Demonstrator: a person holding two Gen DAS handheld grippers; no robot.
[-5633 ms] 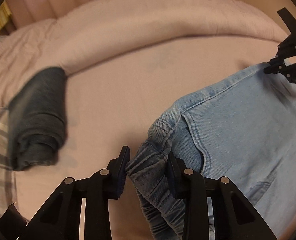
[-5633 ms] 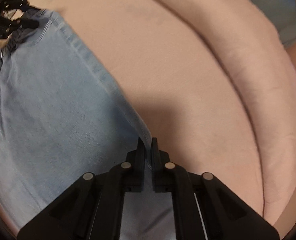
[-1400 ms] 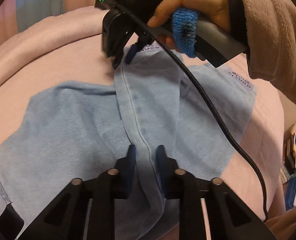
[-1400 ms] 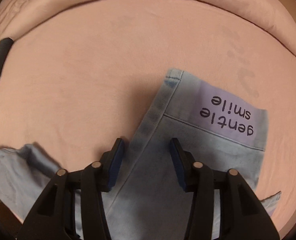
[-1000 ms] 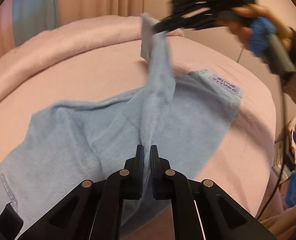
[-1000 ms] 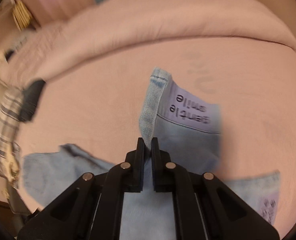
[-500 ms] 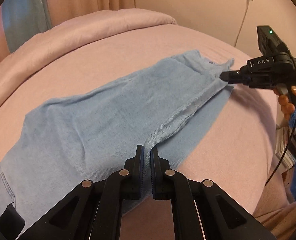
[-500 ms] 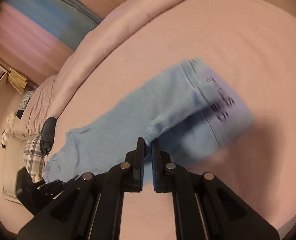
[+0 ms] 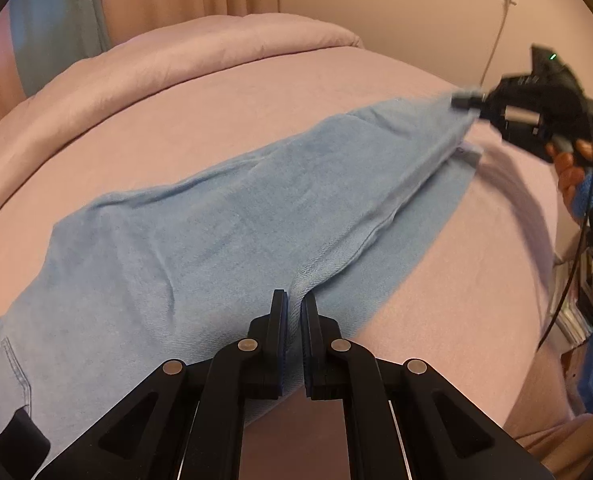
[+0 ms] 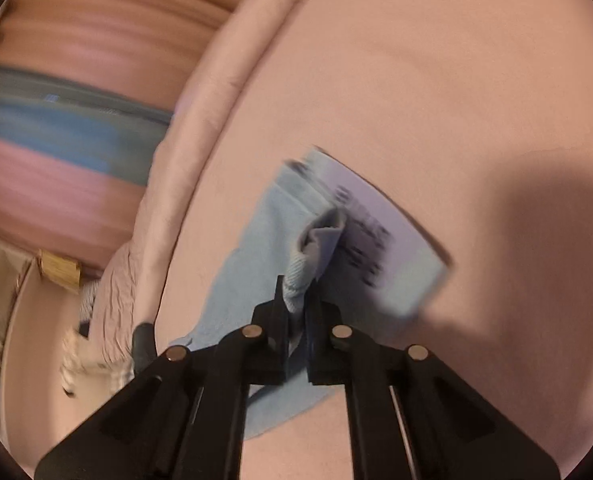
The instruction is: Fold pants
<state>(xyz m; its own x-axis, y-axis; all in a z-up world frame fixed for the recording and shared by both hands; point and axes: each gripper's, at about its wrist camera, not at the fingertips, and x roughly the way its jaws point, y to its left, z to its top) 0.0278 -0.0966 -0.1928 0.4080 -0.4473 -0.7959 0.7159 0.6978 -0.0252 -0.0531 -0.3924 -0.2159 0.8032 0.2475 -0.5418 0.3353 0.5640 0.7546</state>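
both grippers, left & right, clamped on pants; hem print blurred, waist cut off

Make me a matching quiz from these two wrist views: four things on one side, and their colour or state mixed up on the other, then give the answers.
Things:
1. pants
2. bed cover
3. left gripper
4. label patch on the pant hem

Colour or state:
A. pale lilac with dark lettering
B. shut on the fabric near the crotch seam
C. pink
D. light blue denim, laid out along the bed

Pairs: 1-D, 2-C, 3-B, 4-A
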